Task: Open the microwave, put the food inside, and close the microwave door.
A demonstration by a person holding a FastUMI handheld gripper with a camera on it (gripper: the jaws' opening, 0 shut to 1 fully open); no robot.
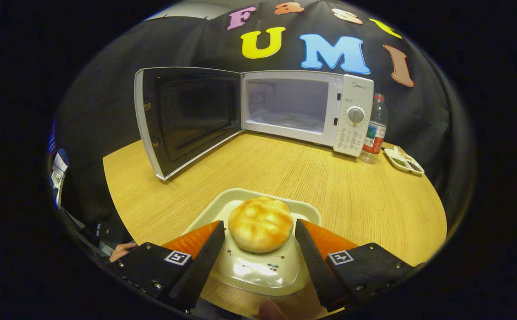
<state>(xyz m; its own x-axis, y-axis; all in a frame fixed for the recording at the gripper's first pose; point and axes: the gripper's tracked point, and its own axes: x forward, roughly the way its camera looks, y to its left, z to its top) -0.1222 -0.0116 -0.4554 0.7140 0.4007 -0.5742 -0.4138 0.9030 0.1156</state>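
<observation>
Round golden bun (260,223) on a cream plastic tray (258,271), near edge of the wooden surface (329,186), well short of the microwave (307,111). Hand-held gripper (259,229) spread, one finger either side of the bun, pads close to its flanks but probably not yet pressing; contact hard to confirm from this angle.

Likely light and soft, crust slightly glossy, easily dented. Best taken at the widest part of its sides, low near the tray, with gentle squeeze only; too much pressure would crush it, too little could let it roll out. Tray smooth and shallow, rim low, so liable to slide on the surface if nudged by the fingertips.

Microwave door (187,120) already swung wide to the left, hinge side standing out over the surface; cavity (287,106) open, turntable visible inside. Straight lane of bare surface between tray and cavity. Worth watching: door's lower edge on the left, control panel (354,129) on the right, the cavity's sill and low roof on entry. Water bottle (374,129) and small condiment dish (404,161) off right, well apart from the path.
</observation>
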